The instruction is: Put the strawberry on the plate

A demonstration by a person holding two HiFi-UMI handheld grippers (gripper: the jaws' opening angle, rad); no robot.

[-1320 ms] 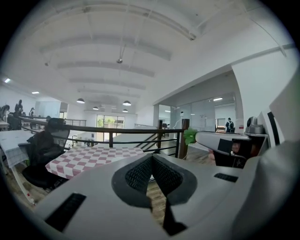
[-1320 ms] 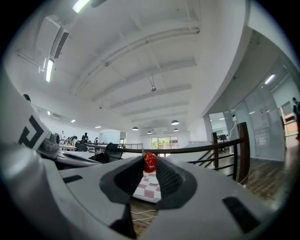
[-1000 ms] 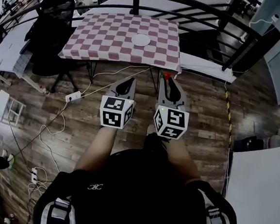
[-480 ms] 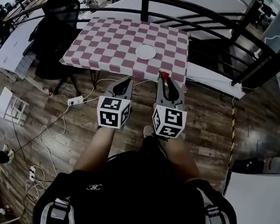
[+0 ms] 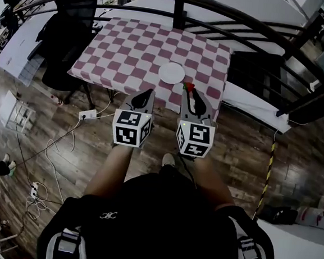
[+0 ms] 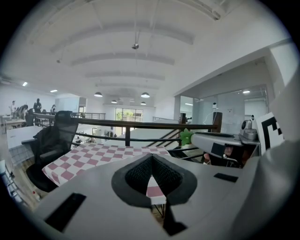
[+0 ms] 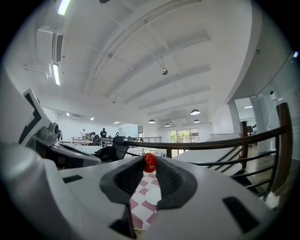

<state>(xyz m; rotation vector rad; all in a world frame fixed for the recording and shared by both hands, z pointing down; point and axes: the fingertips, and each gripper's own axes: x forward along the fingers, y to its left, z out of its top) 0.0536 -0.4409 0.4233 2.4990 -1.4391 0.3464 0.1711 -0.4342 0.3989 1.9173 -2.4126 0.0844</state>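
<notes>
A red strawberry (image 5: 189,87) with green leaves sits pinched at the tip of my right gripper (image 5: 189,89), which is shut on it. In the right gripper view the strawberry (image 7: 150,162) shows between the jaw tips, with the checkered cloth below. A small white plate (image 5: 171,73) lies on the pink-and-white checkered table (image 5: 130,44), just beyond and left of the strawberry. My left gripper (image 5: 148,92) hovers beside the right one at the table's near edge, its jaws meeting at the tip (image 6: 151,156) with nothing between them. The strawberry's leaves (image 6: 187,137) also show in the left gripper view.
A curved black railing (image 5: 217,10) runs behind the table. A black office chair (image 5: 69,28) draped with dark clothing stands at the table's left. Cables and a power strip (image 5: 85,114) lie on the wooden floor. White desks stand at the far left.
The table has come nearer in the head view. Both gripper tips now reach over its near edge, the strawberry still held in the right one.
</notes>
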